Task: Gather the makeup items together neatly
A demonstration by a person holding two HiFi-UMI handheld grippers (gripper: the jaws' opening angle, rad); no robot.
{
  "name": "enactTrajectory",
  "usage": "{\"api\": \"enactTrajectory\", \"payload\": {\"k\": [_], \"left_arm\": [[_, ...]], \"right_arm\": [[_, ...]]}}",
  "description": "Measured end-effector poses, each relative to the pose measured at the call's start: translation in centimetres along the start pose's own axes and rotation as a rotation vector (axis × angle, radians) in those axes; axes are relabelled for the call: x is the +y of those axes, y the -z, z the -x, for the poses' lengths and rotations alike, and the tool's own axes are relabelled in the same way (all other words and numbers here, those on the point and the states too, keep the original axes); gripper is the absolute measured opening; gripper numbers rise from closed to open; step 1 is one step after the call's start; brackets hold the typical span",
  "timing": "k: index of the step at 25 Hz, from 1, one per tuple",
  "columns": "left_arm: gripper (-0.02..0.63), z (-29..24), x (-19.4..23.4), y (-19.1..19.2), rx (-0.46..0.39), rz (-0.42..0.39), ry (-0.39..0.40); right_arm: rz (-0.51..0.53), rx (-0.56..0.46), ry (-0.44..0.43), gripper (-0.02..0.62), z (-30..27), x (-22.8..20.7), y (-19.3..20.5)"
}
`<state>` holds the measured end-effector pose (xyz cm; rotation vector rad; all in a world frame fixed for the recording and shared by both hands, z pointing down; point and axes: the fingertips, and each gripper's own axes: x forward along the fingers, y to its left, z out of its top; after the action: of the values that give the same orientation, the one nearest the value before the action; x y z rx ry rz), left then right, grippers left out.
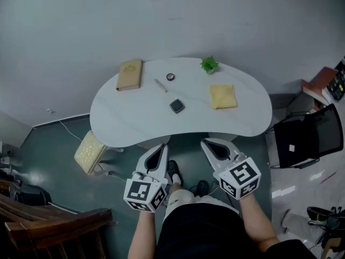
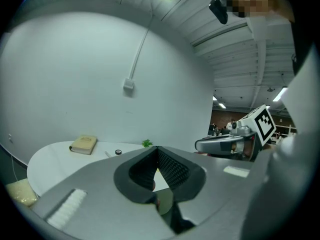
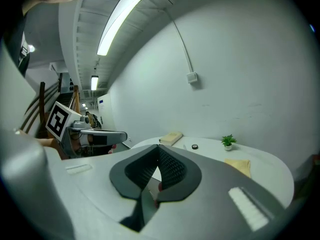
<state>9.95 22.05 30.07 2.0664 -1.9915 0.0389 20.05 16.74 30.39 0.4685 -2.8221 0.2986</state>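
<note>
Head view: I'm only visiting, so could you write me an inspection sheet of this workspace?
Surface: white curved table, things scattered across its middle and far side.
Job's things: slim stick, small round pot, dark square compact; apart, not gathered.
Clutter: tan book, small green plant, yellow folded cloth.
Grippers: left gripper and right gripper, jaws shut, empty, short of the table.
Cables: thin cord on the floor, left of the table.
Surroundings: cushioned stool, black chair, wooden furniture.
</note>
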Motion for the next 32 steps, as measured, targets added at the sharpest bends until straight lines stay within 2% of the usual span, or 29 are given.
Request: {"api": "enactTrajectory", "payload": {"k": [7,16,24,30,32], "left_arm": [[-0.002,-1.7,2.1,0.0,0.029,-0.01,0.032],[0.0,-4.8,6.9,-1.2,0.049,-0.039,0.059],[0.071,-7.8,10.2,-2.3,0.07,-0.058,0.115],[0.153,-9.2,12.9,-2.9,0.075,-0.049,0.159],[0.175,-9.6,13.7,-2.8,0.086,-0.051,0.175]], "right_arm": [[-0.015,0.025,0.032,0.009,-2.5,-0.9,-0.4],[-0.032,0.059,0.046,0.015,-7.6,-2.1,-1.6],[-0.052,0.09,0.064,0.092,-11.6,-3.6,-2.6],[-0.049,0.121,0.07,0.209,-14.5,-3.9,-3.0],[-0.048,0.131,0.079,0.219,-15.5,-4.0,-2.9]]}}
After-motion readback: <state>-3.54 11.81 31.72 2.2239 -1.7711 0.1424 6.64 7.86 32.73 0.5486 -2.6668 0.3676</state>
